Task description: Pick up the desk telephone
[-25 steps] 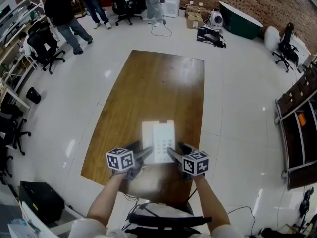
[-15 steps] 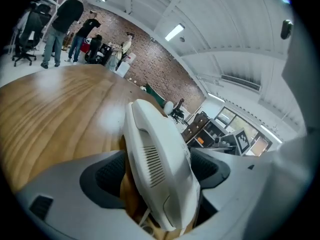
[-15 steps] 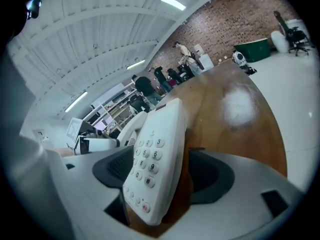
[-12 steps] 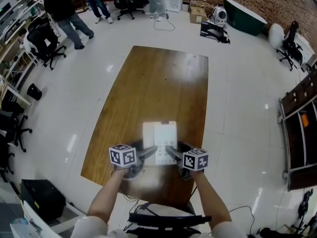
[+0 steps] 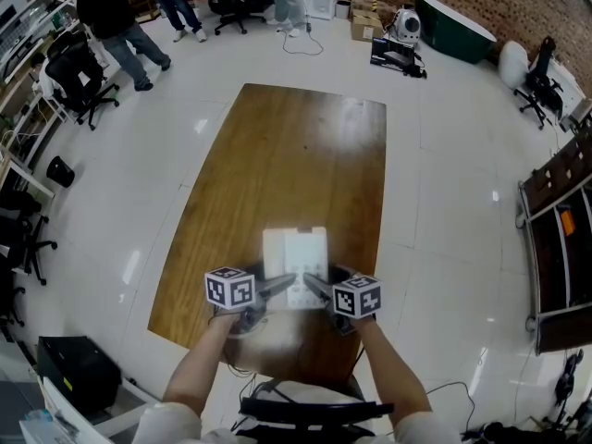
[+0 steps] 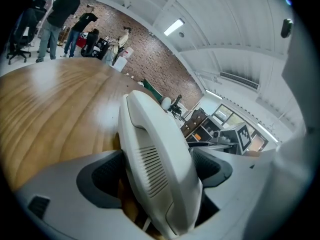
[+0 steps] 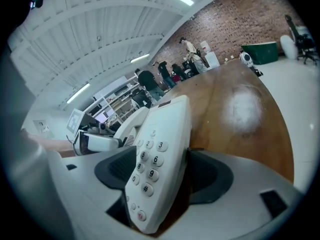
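Desk phone [image 5: 294, 265] nr table's [image 5: 296, 155] front edge; wide wood beyond, both sides.

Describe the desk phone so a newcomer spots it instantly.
Find the long brown wooden table on the white floor. At its near end lies the desk telephone: white, handset left, keypad right, the only object lying on the wood.

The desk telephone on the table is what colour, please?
The desk telephone is white; it shows best in the right gripper view.
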{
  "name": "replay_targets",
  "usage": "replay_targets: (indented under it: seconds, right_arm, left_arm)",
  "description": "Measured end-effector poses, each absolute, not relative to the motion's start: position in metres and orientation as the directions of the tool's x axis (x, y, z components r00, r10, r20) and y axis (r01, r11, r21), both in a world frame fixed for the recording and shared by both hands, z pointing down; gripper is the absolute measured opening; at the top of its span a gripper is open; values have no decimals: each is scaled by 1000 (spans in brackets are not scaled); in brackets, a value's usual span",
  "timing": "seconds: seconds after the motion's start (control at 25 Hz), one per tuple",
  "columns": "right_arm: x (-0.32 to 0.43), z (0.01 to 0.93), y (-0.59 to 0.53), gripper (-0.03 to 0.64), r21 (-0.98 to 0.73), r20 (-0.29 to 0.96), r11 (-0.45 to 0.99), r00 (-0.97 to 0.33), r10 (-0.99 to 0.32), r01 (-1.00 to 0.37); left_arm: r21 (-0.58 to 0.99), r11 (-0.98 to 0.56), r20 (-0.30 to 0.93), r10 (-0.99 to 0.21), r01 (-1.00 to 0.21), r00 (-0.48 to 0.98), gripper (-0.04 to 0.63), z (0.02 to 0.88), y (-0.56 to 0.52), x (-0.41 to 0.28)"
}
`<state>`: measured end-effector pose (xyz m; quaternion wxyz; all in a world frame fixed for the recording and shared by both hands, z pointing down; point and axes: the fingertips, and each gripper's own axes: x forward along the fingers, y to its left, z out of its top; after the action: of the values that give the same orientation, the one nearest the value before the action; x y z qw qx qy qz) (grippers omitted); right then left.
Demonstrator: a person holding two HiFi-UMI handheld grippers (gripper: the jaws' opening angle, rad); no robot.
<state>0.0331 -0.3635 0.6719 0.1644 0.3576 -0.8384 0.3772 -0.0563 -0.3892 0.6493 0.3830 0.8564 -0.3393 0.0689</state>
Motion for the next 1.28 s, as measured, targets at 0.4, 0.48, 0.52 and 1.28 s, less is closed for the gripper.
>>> replay_targets:
  seconds: [0.4,0.48,0.52,1.28]
  right_arm:
    - [29,677,-366,316,-477,591,429,-641,-490,-768]
    - [29,675,-366,313,-475,589,426,-637,-497,-770]
    - [29,674,-365,310,-475,585,426,-638,-500,-770]
    - [27,643,-368,301,-389,491,481,-619,-613,-786]
  left_arm:
    - [620,-422,373,-583,-661,722,423,649,-391,-59]
    - [618,-415,370,-595,-667,713,422,647,-391,-60]
    - [617,-413,367,-602,-670,709,421,646,-391,-60]
    - [447,-467,312,-718,-763,622,391,602,-387,-60]
